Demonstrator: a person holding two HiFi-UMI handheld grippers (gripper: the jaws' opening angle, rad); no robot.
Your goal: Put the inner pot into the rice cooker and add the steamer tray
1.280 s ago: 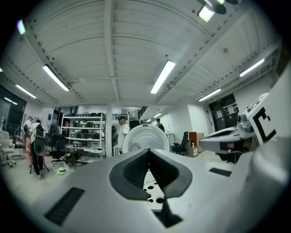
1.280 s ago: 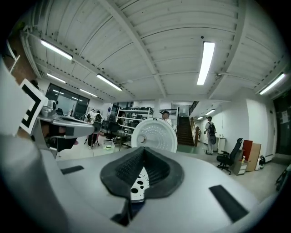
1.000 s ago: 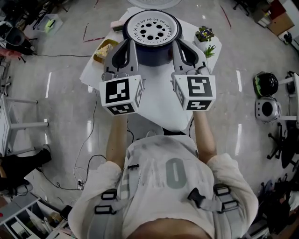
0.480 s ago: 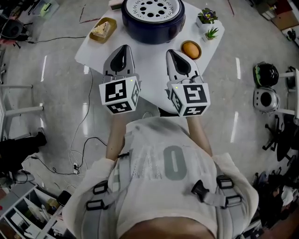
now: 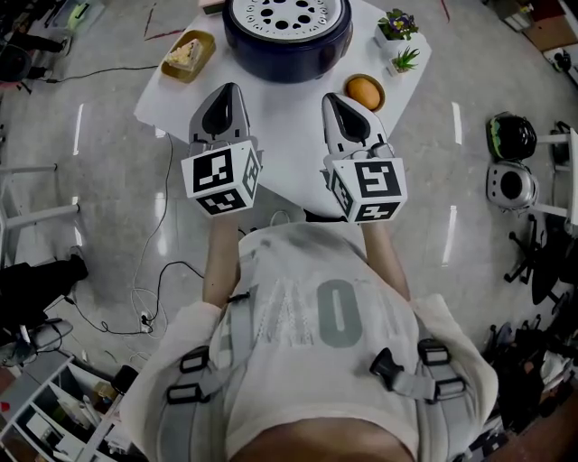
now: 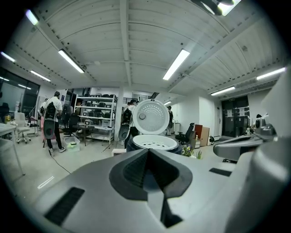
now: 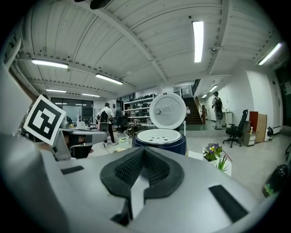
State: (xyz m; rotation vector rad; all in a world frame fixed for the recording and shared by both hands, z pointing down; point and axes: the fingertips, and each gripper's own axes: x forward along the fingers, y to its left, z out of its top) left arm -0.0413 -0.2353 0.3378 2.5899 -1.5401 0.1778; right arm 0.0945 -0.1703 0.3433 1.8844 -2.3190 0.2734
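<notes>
White table [image 5: 282,135] | left claw [image 5: 226,92], right claw [image 5: 333,99] level, parallel | both pressed together, empty

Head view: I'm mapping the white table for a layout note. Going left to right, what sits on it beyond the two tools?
Tan oval dish of food → dark blue rice cooker with a white perforated steamer tray in its top → round orange fruit → small green spiky potted plant.

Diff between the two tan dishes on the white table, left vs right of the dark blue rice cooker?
The left tan dish is oblong; the right tan dish is round. The left dish holds pale food; the right dish holds one orange round fruit. Both sit on the white table, clear of the dark blue rice cooker.
</notes>
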